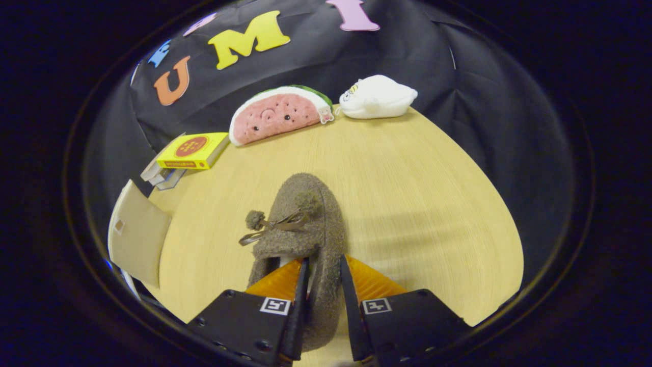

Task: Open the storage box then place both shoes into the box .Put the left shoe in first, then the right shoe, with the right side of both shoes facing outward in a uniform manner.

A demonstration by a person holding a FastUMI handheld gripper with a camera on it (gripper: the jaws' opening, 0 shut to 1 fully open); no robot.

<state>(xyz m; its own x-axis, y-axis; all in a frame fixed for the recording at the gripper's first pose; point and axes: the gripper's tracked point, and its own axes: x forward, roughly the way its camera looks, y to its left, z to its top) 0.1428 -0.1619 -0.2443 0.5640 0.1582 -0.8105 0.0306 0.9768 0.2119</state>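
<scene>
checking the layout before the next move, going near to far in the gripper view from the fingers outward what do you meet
gripper, its fingers pressing the side wall of the brown fuzzy shoe between them → bare tabletop → watermelon plush → white plush at the table's far edge.

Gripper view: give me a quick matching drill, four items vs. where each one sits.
Items:
1. grey shoe
2. watermelon plush
3. yellow box
4. white plush

Places:
A. on a small stack at the table's far left edge
B. side wall pinched between the fingers of the claw
C. far edge of the table, right of the watermelon plush
D. far edge of the table, between the yellow box and the white plush

Pairs: 1-B, 2-D, 3-A, 4-C
</scene>
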